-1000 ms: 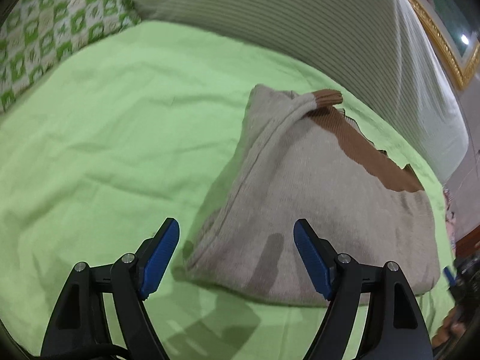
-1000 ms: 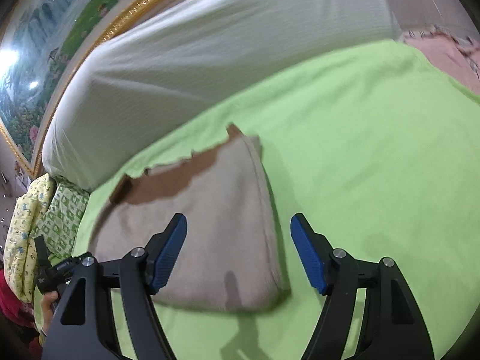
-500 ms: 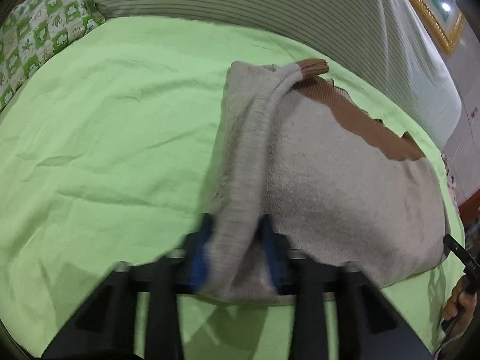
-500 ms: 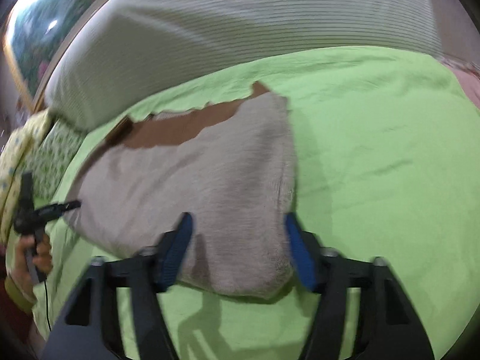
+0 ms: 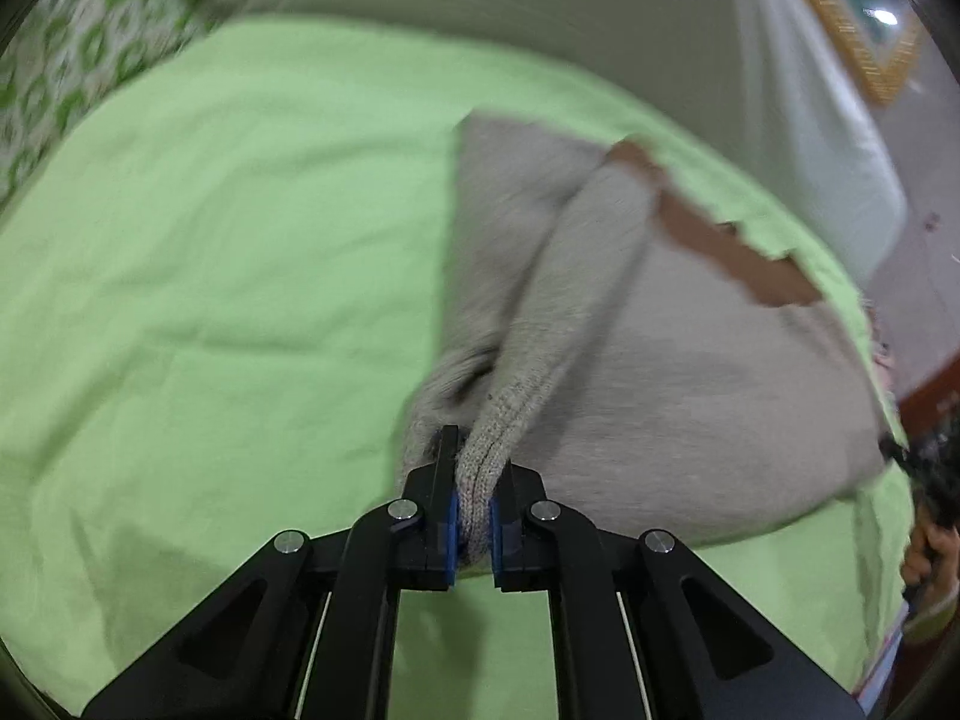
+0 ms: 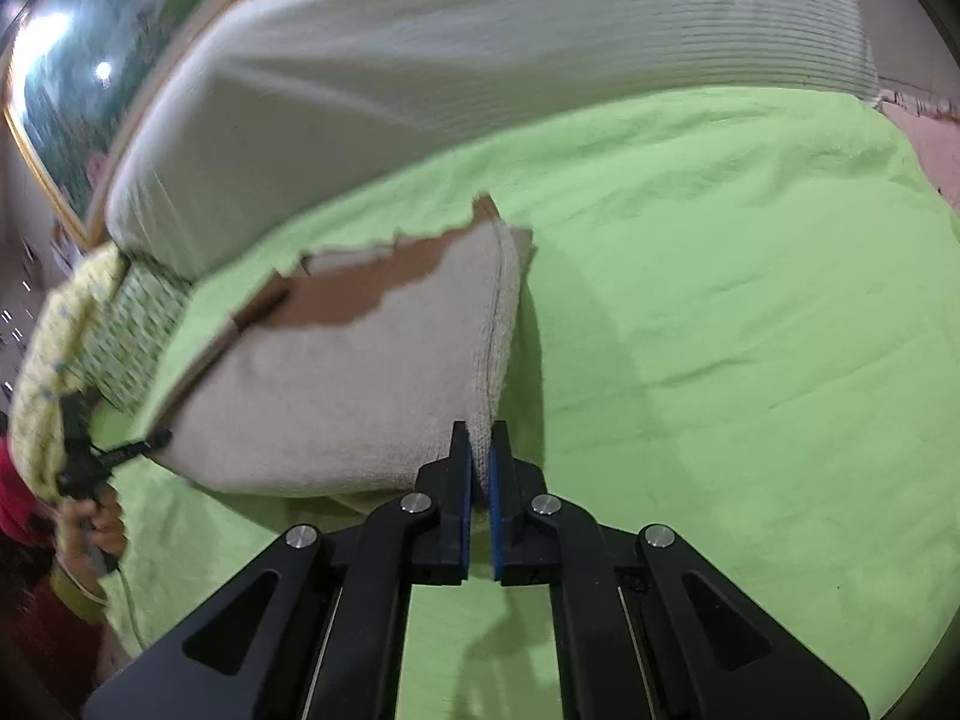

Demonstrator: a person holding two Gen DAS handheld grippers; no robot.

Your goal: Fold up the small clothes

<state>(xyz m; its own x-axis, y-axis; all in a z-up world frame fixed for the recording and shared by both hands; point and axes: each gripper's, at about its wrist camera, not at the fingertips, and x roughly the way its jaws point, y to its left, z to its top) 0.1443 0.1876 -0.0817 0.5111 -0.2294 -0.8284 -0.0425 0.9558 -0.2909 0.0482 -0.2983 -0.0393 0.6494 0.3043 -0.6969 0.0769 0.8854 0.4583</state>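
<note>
Item: small grey knit garment [image 5: 678, 360] with a brown band [image 5: 726, 246] along its far edge, lying folded on a green bedsheet [image 5: 228, 276]. Position: middle of the bed, near hem toward the cameras, brown edge toward the headboard side.

Left gripper [image 5: 473, 516]: blue-padded jaws were drawn nearly together, pinching a thick roll of the grey knit at the garment's near left corner. The cloth was bunched and raised into a ridge running from the jaws up toward the brown edge.

Right gripper [image 6: 478, 480]: jaws were likewise almost closed, with only a narrow slit between the blue pads, clamped on the near right corner of the same garment [image 6: 360, 390]. The seam of that side edge ran straight up from the pads. The gripper's shadow fell on the sheet [image 6: 720, 330] below.

Surroundings: a large pale ribbed bolster or cushion [image 6: 480, 60] lay across the far side of the bed, just behind the garment. A green-and-white patterned pillow [image 5: 78, 54] sat at the far left corner in the left view. A gold-framed picture [image 6: 54, 96] hung behind the bolster. A pink cloth [image 6: 930, 138] showed at the bed's right edge. The person's left hand [image 6: 96, 528] was visible on its gripper handle at the right view's left margin. Both views were somewhat motion-blurred.
</note>
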